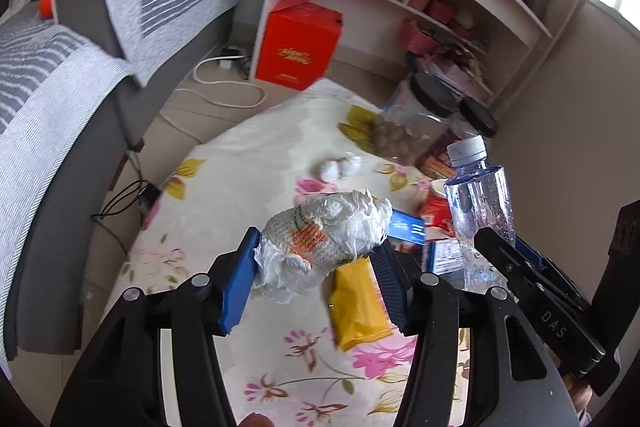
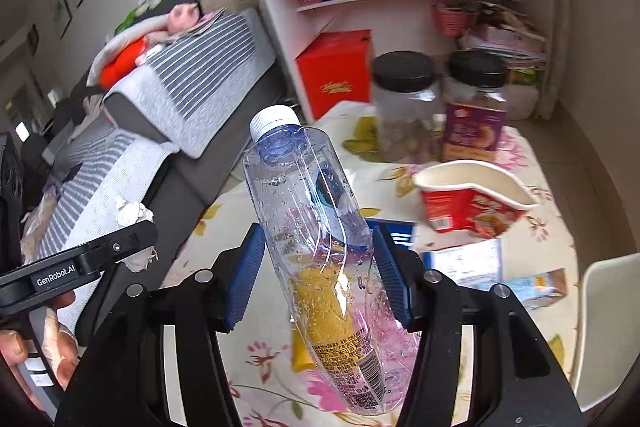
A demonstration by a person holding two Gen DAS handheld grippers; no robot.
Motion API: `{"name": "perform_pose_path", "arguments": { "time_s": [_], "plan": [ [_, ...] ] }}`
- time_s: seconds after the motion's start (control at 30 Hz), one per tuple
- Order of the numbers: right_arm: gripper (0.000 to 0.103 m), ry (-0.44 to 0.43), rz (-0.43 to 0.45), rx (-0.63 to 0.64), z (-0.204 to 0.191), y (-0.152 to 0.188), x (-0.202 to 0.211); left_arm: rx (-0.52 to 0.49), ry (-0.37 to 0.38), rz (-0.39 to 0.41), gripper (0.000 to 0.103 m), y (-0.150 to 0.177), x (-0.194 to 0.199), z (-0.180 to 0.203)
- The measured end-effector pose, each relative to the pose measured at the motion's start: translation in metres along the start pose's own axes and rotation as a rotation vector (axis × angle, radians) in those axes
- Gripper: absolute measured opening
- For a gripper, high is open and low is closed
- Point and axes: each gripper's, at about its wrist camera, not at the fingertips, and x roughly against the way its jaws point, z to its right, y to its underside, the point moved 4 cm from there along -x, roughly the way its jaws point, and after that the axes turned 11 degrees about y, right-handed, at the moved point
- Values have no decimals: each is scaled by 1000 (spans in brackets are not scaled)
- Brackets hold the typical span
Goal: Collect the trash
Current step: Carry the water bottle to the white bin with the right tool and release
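I work over the low table with the cream floral cloth (image 1: 256, 155), where the litter is spread out so that I can reach each piece in turn. At its far edge two clear plastic jars with black lids (image 2: 404, 107) stand upright together; I judge them stores, not rubbish, and leave them.

My right gripper (image 2: 318, 267) carries the clear, empty plastic water bottle with the white cap (image 2: 304, 219). I took it across the lower body, cap tilted up and away, so the long thing hangs balanced; the blue pads stand about half apart and press both its sides, denting the thin wall. It is clear of the cloth.

My left gripper (image 1: 316, 263) is clamped the same way on the crumpled white plastic bag with orange print (image 1: 324, 235), jaws part-closed on the wad, pads against either end, held above the table.

Not yet collected: the crushed red paper noodle cup with the cream rim (image 2: 472, 199), lying on its side by the jars; the flat yellow snack wrapper (image 1: 358, 303) beneath my left jaws; and the small balled white tissues (image 1: 340, 165) further off.
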Motion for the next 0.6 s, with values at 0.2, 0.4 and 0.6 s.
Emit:
{"name": "perform_pose_path", "arguments": {
  "time_s": [0.2,0.4,0.6],
  "plan": [
    [53,39,10,-57,44,8,5,-23,23,13,55,8,-16,29],
    [53,93,8,-117,89,22,4,-90,26,22,55,18,-30,59],
    [53,147,50,-157,124,18,16,-133,24,-9,55,28,-50,78]
  ]
}}
